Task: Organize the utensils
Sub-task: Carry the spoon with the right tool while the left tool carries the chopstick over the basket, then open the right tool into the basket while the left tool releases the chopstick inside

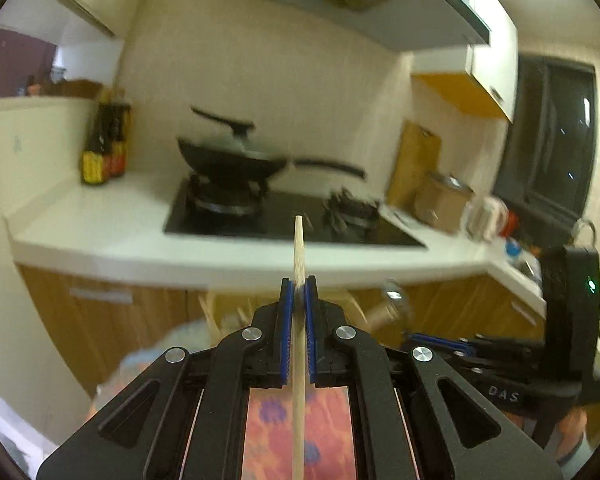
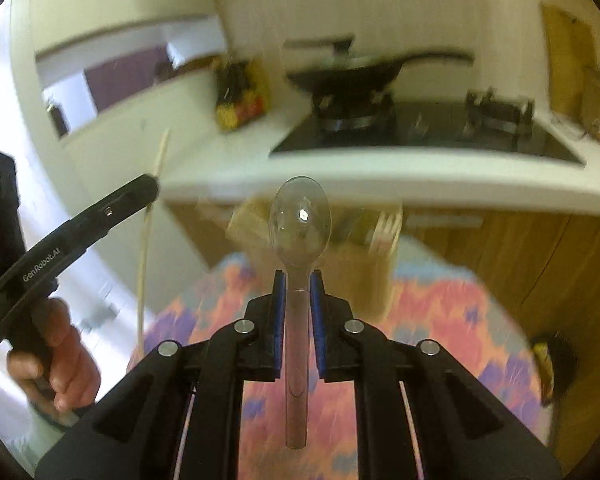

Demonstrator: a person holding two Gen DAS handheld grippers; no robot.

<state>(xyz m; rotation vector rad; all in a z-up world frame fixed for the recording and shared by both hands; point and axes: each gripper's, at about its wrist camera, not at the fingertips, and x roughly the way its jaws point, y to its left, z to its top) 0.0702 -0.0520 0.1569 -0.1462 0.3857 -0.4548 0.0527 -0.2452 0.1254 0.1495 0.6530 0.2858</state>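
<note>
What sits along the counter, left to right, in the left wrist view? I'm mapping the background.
Sauce bottles → wok on the near-left burner → empty burner → wooden cutting board → steel-lidded canister.

Black lidded wok (image 1: 236,158) on black glass gas hob (image 1: 284,216), set in white countertop (image 1: 100,228); dark sauce bottles (image 1: 104,144) left, wooden chopping board (image 1: 414,160) leaning right.
</note>
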